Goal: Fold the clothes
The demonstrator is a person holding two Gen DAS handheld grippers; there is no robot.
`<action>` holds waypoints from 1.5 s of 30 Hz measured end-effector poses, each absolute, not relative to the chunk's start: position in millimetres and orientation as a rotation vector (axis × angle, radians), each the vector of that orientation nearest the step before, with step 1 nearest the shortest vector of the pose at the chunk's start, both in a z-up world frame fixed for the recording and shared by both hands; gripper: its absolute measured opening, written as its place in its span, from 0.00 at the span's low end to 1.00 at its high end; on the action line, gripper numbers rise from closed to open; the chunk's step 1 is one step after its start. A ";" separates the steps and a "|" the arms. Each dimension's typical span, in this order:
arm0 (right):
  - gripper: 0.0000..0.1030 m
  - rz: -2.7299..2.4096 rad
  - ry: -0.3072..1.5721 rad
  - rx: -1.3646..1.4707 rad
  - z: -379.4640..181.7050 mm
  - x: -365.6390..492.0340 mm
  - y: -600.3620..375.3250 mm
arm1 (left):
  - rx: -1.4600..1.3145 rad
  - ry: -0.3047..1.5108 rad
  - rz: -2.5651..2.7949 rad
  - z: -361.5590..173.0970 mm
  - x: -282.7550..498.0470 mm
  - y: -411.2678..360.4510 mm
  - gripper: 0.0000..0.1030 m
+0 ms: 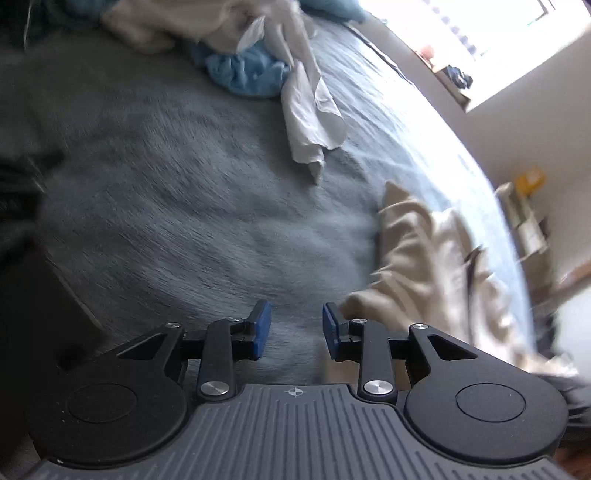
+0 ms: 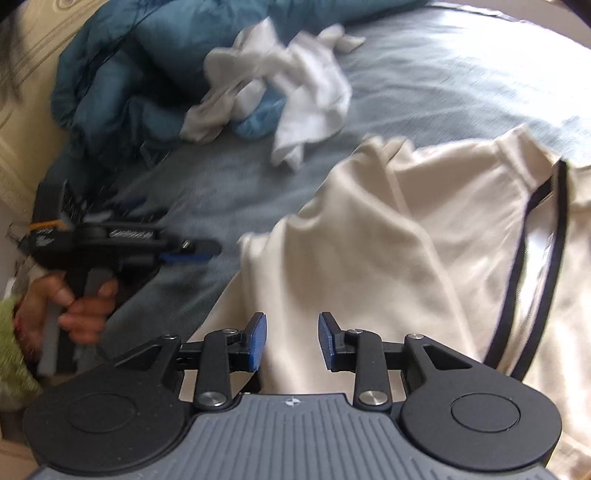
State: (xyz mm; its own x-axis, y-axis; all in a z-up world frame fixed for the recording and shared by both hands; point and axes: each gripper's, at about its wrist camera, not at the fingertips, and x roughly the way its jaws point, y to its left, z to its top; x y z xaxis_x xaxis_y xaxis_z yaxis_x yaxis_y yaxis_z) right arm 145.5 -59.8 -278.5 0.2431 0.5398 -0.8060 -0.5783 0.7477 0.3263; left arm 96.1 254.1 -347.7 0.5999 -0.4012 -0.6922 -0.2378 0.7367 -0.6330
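Blue-grey bedding with a brushed, faintly ribbed nap fills both of my views, bright where window light falls along its far side. I count two grippers, each with two blue pads on black linkage arms. Nearest my right camera, the right gripper hangs over one cream garment; its pads stand apart with only the cloth below them, nothing pinched. That garment is smooth knit, lying in broad soft folds across the near part of the bed, with a raised seam and a narrow dark piping that loops along its right side. In my left camera the same cream garment sits at lower right, blurred, its edge just beside the right-hand pad. The left gripper is over bare bedding, its pads parted and gripping nothing. From the right camera I see that left gripper side-on and blurred, held by one hand emerging from a fuzzy green sleeve; there I cannot tell the gap between its pads. Farther off lies one crumpled white garment, thin and creased, one end trailing toward the camera, draped over one small light-blue terry piece. Behind them a bulky dark teal quilt is heaped against a pale headboard. Beyond the bed, the left camera shows a glaring window.
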 end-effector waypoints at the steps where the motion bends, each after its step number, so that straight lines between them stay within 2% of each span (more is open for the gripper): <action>1: 0.32 0.752 1.073 -0.040 -277.4 150.2 -59.3 | -0.809 0.948 -0.115 -348.4 100.1 253.6 0.30; 5: 0.32 0.721 1.055 -0.040 -275.3 162.2 -54.8 | -0.920 0.970 -0.166 -350.6 114.3 244.2 0.29; 8: 0.32 0.717 1.053 -0.044 -276.2 164.5 -52.1 | -0.890 1.032 -0.175 -354.1 124.2 232.6 0.27; 10: 0.32 0.717 1.057 -0.051 -278.3 163.3 -50.0 | -0.870 1.050 -0.160 -356.7 126.8 227.5 0.20; 11: 0.32 0.716 1.059 -0.056 -279.5 162.4 -49.1 | -0.865 1.051 -0.153 -357.8 127.2 225.6 0.08; 14: 0.32 0.682 1.046 -0.096 -281.9 162.8 -48.0 | -0.863 1.024 -0.125 -357.6 121.5 224.4 0.03; 18: 0.32 0.627 1.043 -0.045 -284.8 182.0 -52.7 | -0.935 1.031 -0.098 -371.2 110.4 232.6 0.03; 24: 0.33 0.642 0.999 0.015 -286.2 241.0 -37.4 | -0.949 0.945 -0.097 -375.0 98.4 230.2 0.03; 27: 0.40 0.649 1.047 0.064 -294.8 275.4 -24.1 | -0.980 0.918 -0.087 -380.0 90.4 231.1 0.03; 31: 0.41 0.655 1.115 0.028 -312.1 303.4 -3.5 | -0.971 0.899 -0.068 -381.3 89.6 229.5 0.03; 32: 0.30 0.658 1.120 0.019 -314.2 304.6 -0.2 | -0.959 0.895 -0.064 -380.7 89.7 227.9 0.03; 33: 0.14 0.660 1.125 0.009 -316.4 305.8 3.2 | -0.952 0.891 -0.059 -380.1 89.6 226.1 0.03; 34: 0.05 0.663 1.119 0.002 -316.6 305.8 5.9 | -0.948 0.887 -0.053 -379.6 89.4 224.7 0.03; 38: 0.04 0.626 0.971 -0.003 -297.8 293.4 -0.1 | -0.948 0.871 -0.026 -377.9 86.1 222.9 0.03; 41: 0.04 0.542 1.033 0.076 -314.4 301.8 -11.1 | -0.973 0.868 -0.023 -380.5 87.5 225.0 0.03; 45: 0.04 0.549 1.005 0.079 -317.4 300.3 -10.0 | -0.977 0.874 -0.029 -382.5 91.1 226.8 0.03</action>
State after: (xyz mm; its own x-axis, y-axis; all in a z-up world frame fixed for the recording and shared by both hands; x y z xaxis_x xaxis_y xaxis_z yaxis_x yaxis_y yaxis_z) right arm 300.3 -10.0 -317.4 0.4129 0.4718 -0.7790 -0.4009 0.8622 0.3096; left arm 91.1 226.8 -382.6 0.6695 -0.3906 -0.6319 -0.3479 0.5867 -0.7312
